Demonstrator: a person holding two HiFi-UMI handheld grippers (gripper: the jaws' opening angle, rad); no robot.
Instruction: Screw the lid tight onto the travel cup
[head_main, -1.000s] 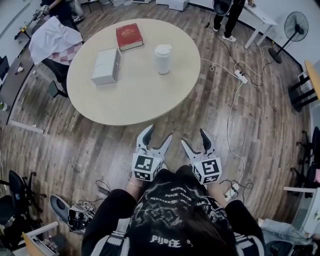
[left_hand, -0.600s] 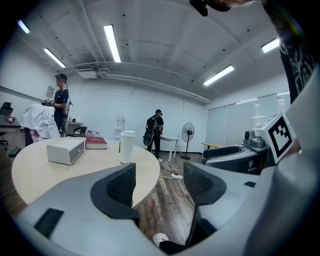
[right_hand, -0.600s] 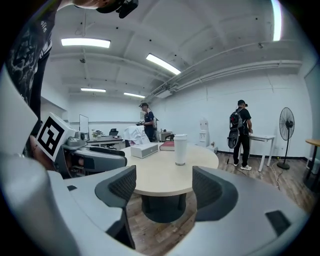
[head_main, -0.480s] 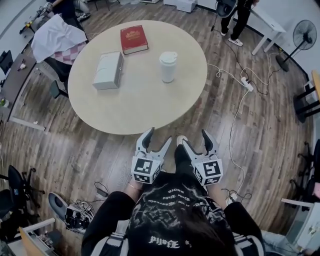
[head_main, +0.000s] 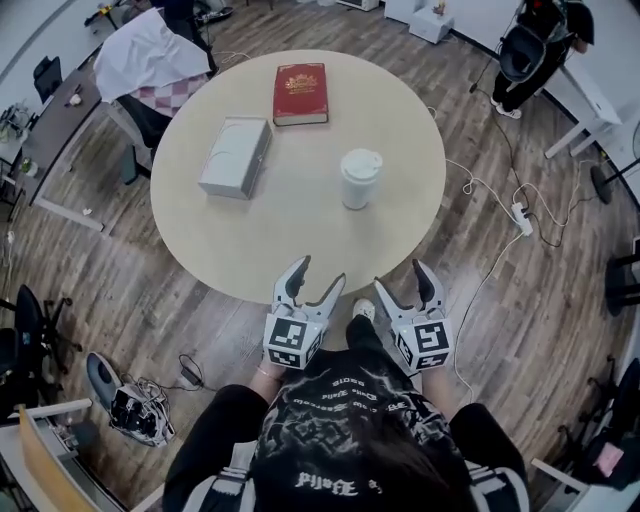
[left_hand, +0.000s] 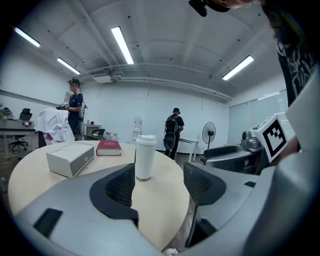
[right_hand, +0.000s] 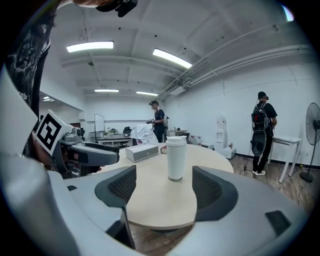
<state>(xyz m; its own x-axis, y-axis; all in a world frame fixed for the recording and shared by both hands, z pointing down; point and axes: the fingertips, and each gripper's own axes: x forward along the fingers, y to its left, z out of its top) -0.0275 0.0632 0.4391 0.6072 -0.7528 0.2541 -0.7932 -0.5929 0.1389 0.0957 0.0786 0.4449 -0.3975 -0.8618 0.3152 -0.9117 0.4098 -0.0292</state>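
Note:
A white travel cup (head_main: 359, 179) with its lid on top stands upright on the round beige table (head_main: 250, 240), right of centre. It also shows in the left gripper view (left_hand: 145, 157) and the right gripper view (right_hand: 175, 158), well beyond the jaws. My left gripper (head_main: 316, 278) is open and empty just short of the table's near edge. My right gripper (head_main: 400, 280) hangs beside it, also open and empty. Both are held close to the person's chest.
A white box (head_main: 235, 157) lies left of the cup and a red book (head_main: 300, 93) at the table's far side. A chair draped with white cloth (head_main: 150, 60) stands at the far left. Cables and a power strip (head_main: 520, 215) lie on the wooden floor at right. People stand further back.
The person has walked toward the table; it and the cup now lie nearer and more central. Both grippers keep the same open pose.

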